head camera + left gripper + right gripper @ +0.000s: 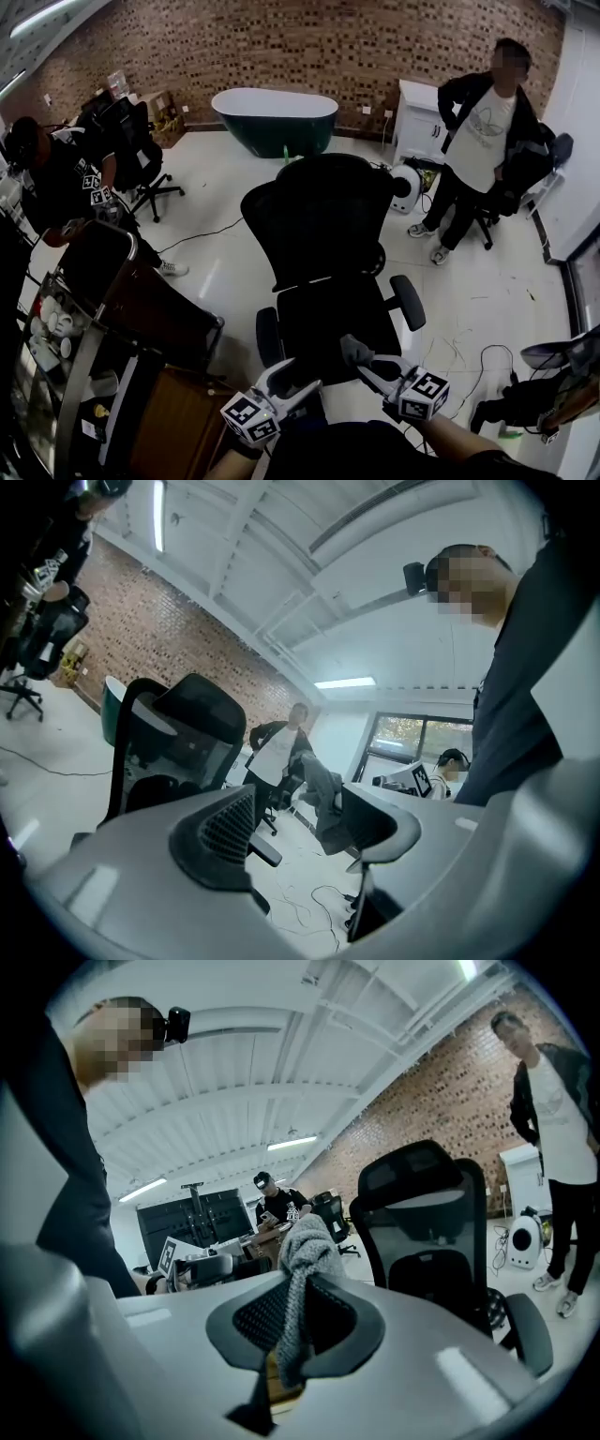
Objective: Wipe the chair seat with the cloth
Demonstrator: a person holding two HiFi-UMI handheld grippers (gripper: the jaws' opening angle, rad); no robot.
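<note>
right claw (296,1309) clamped on cloth (306,1241); left claw (309,823) apart

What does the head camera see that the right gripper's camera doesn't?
Only the head view shows the dark green bathtub with a white rim. Only the right gripper view shows the white ceiling with its strip lights. Both show the black mesh office chair, the standing person in a white shirt and the grey knitted cloth clamped in the right hand-held gripper.
</note>
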